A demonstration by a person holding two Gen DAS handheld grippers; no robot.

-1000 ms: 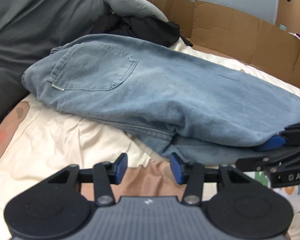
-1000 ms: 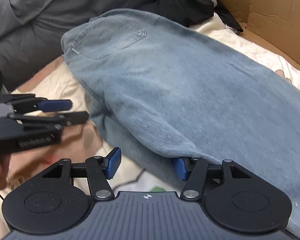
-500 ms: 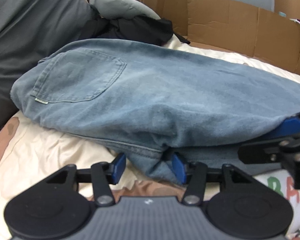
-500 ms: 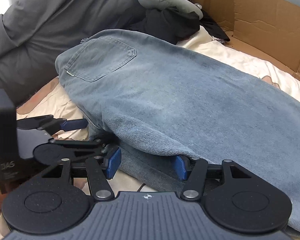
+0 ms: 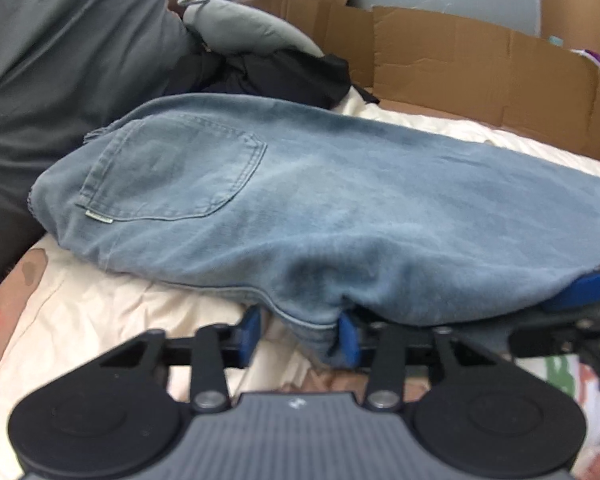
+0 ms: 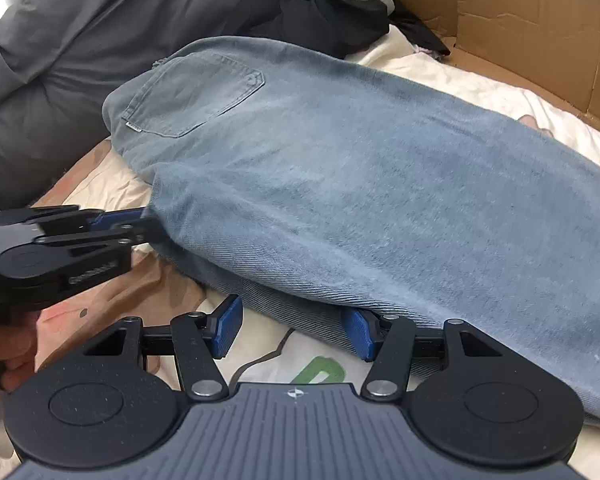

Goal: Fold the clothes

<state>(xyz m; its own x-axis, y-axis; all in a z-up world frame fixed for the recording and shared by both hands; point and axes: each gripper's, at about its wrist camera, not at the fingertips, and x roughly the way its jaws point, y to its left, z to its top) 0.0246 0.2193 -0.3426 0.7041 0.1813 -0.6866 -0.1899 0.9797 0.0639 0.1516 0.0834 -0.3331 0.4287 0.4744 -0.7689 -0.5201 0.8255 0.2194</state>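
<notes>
1. Jeans [image 5: 340, 208] flat on bedsheet [image 5: 120, 312], long axis crossing ahead of both tools.
2. Left gripper [image 5: 298, 336] closing over near hem fold; contact seemingly partial.
3. Right gripper [image 6: 294, 330] spread, hem beside one pad.

Bare sheet [image 6: 268, 364] before the jeans [image 6: 360, 168] is passable; grey bedding [image 5: 60, 72] and cardboard wall [image 5: 480, 68] block beyond.

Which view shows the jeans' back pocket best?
The left wrist view: the back pocket on the jeans lies large, near centre, stitching and tag readable. The right wrist view shows it whole but smaller, further off.
</notes>
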